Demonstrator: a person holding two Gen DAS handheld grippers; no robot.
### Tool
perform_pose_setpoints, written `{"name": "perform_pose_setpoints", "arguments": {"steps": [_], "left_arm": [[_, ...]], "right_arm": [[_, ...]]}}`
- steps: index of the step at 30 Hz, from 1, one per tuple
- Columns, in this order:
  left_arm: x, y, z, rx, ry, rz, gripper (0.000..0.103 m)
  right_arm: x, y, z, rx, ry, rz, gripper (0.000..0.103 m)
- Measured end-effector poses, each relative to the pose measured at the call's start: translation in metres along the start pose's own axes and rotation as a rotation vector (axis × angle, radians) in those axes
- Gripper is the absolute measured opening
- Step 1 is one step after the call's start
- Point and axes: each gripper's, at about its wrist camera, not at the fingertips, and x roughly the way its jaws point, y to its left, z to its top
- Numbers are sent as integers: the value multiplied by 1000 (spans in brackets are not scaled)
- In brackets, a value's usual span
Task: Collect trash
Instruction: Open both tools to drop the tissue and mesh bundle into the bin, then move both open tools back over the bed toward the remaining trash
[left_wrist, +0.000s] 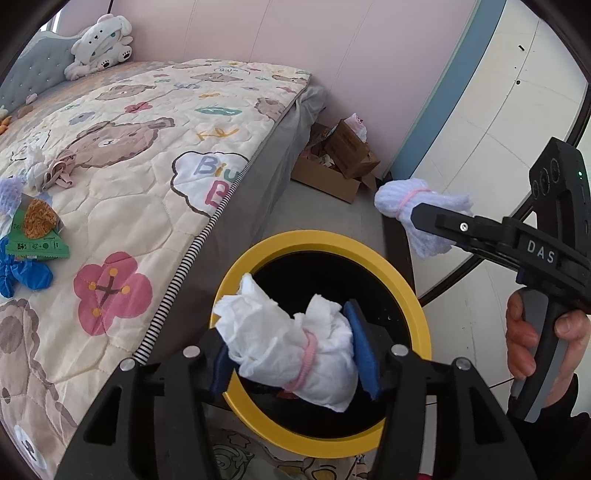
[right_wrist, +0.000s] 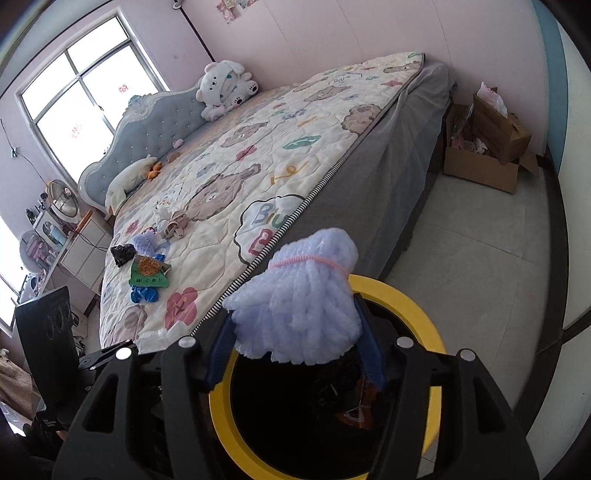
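My left gripper (left_wrist: 295, 350) is shut on a white tissue bundle (left_wrist: 288, 347) tied with a pink band, held over the yellow-rimmed bin (left_wrist: 413, 295). My right gripper (right_wrist: 295, 332) is shut on a pale blue foam-net bundle (right_wrist: 299, 291) tied with a pink band, above the same bin (right_wrist: 417, 314); it also shows in the left wrist view (left_wrist: 424, 206). More trash lies on the bed: a green wrapper (left_wrist: 35, 236), a blue glove (left_wrist: 22, 275), a black scrap (right_wrist: 123, 253), another foam net (right_wrist: 146, 242) and a small tied bundle (left_wrist: 37, 173).
The bin stands on the floor against the bed's side (right_wrist: 369, 177). A plush toy (right_wrist: 225, 88) sits by the headboard. Cardboard boxes (right_wrist: 487, 155) stand in the far corner. A bedside cabinet with fans (right_wrist: 66, 221) is left of the bed.
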Motion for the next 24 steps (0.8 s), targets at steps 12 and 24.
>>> {"name": "perform_pose_setpoints", "arguments": {"steps": [12, 24], "left_arm": [[-18, 11, 4, -18, -58, 23, 78], [-62, 56, 23, -66, -196, 151, 84]], "right_arm": [[-12, -2, 13, -4, -63, -59, 63], [-4, 45, 40, -103, -123, -22, 66]]}}
